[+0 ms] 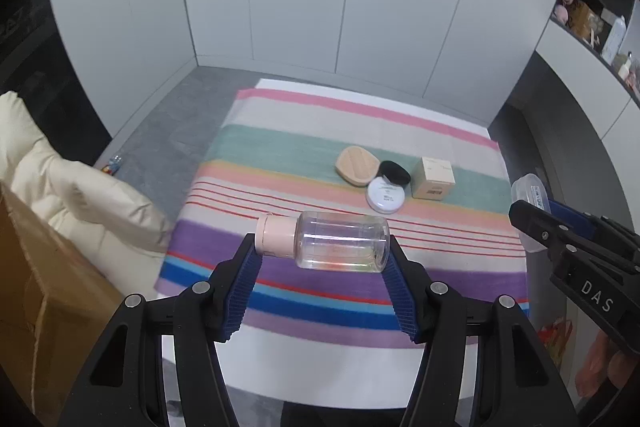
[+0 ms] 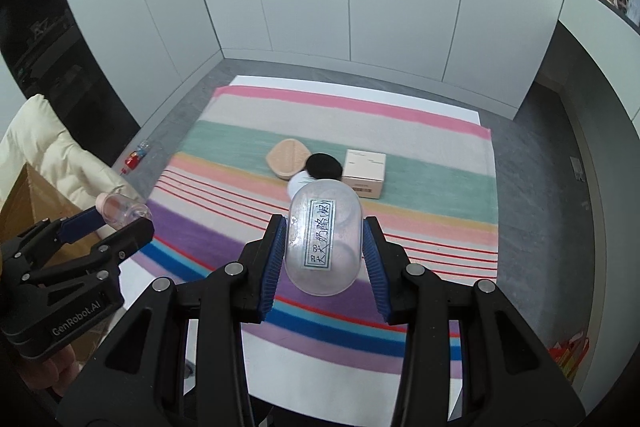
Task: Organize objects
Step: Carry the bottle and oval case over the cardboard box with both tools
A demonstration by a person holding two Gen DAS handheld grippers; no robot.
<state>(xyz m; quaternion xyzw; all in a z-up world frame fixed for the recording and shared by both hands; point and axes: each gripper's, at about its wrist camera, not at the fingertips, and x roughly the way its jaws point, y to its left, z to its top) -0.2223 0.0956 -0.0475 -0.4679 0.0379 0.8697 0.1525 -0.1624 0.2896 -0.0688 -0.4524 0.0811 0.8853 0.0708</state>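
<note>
Left wrist view: a clear bottle (image 1: 342,241) with pink cap is clamped end-to-end by the left gripper (image 1: 322,259) above the striped cloth (image 1: 280,143). Light, rigid, slippery plastic is judged; mid-body holds seem surer. The right gripper (image 2: 325,247) is closed on a labelled translucent container (image 2: 323,239).

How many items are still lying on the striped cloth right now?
4, clustered on the green stripe: tan compact, black lid touching the white round tin, and the beige box at the right. Anything behind the held containers could be hidden.
</note>
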